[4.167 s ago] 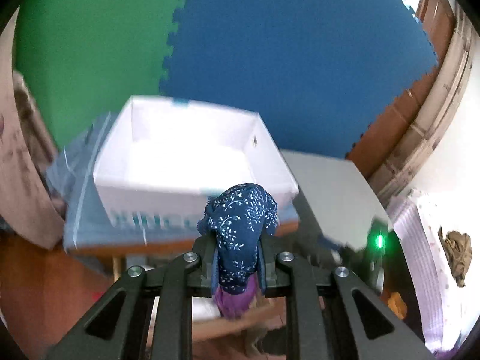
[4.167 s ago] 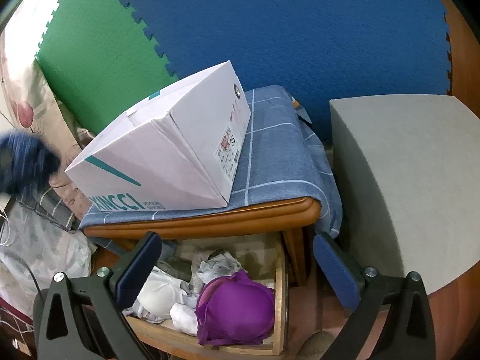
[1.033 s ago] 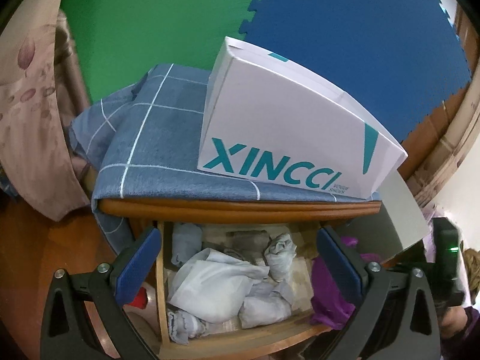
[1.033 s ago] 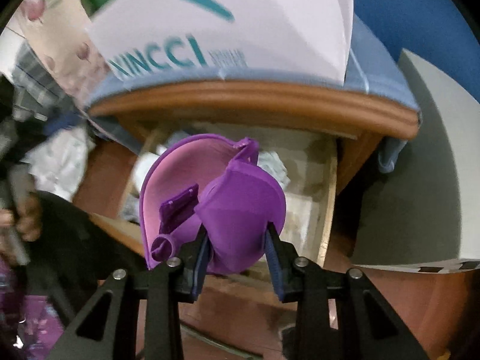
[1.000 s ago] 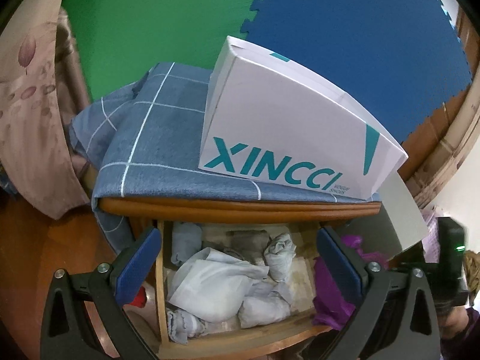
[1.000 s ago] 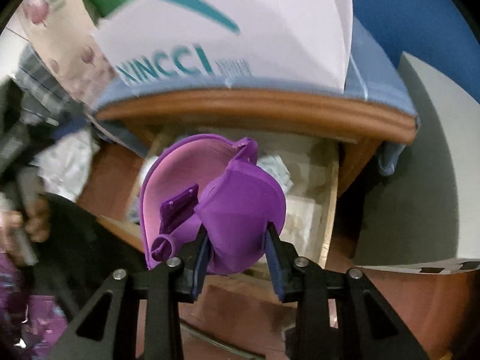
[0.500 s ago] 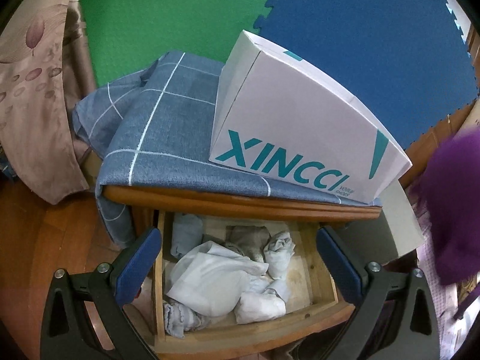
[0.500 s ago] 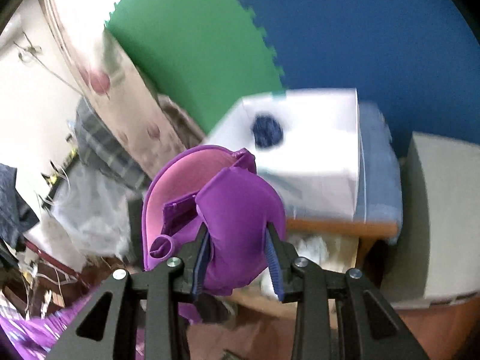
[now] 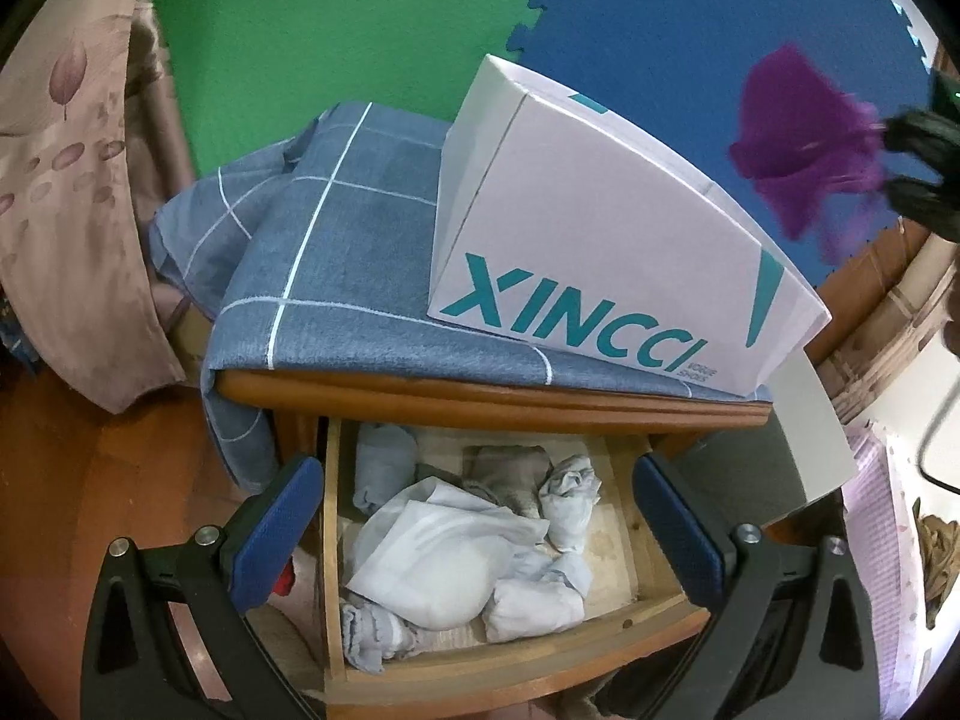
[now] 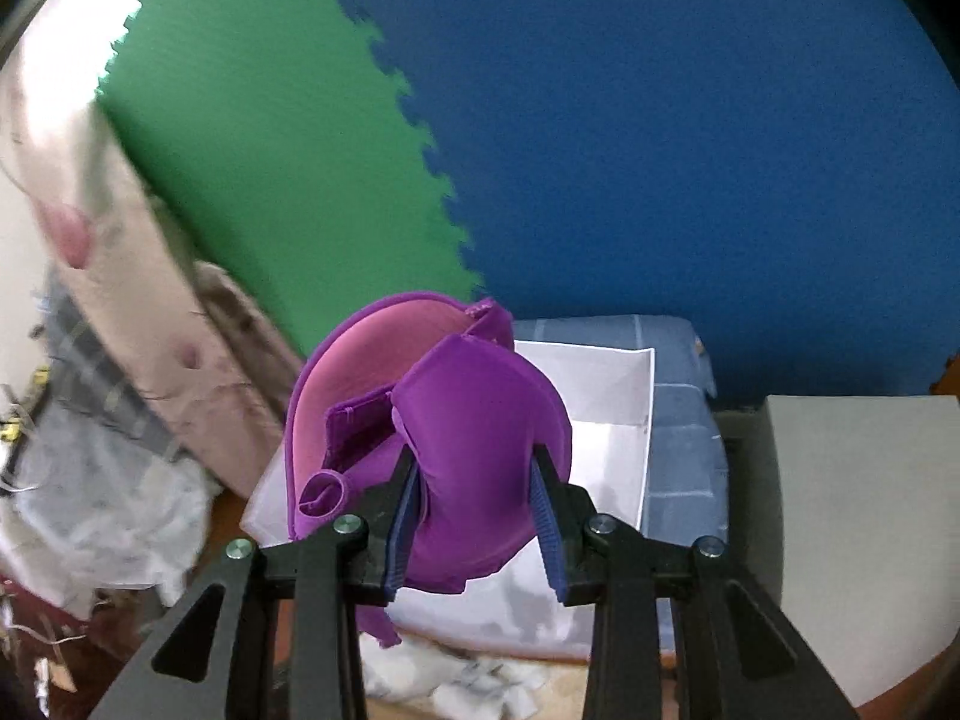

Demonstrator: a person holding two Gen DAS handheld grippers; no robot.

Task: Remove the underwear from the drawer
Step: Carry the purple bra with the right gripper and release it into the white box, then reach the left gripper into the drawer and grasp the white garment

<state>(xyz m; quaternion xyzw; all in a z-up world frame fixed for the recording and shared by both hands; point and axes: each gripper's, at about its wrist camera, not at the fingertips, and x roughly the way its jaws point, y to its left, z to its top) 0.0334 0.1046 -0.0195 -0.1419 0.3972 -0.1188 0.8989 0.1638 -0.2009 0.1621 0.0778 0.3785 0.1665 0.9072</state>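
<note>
The wooden drawer [image 9: 630, 639] is pulled open below the nightstand and holds several white and grey rolled underwear pieces [image 9: 456, 546]. My left gripper [image 9: 474, 516] is open and empty, hovering in front of and above the drawer. My right gripper [image 10: 474, 480] is shut on a purple bra [image 10: 474, 420] and holds it high above the open white XINCCI box [image 10: 606, 414]. The bra [image 9: 804, 132] and the right gripper [image 9: 918, 168] also show blurred at the upper right of the left wrist view, above the box [image 9: 600, 264].
The box stands on a blue checked cloth [image 9: 336, 276] over the nightstand. A grey block [image 10: 840, 516] stands to the right. A curtain [image 9: 66, 180] hangs at the left. Green and blue foam mats [image 9: 360, 12] cover the wall behind.
My right gripper has lifted the purple bra out of the drawer and up over the white box. My left gripper stays open in front of the drawer, slightly higher.
</note>
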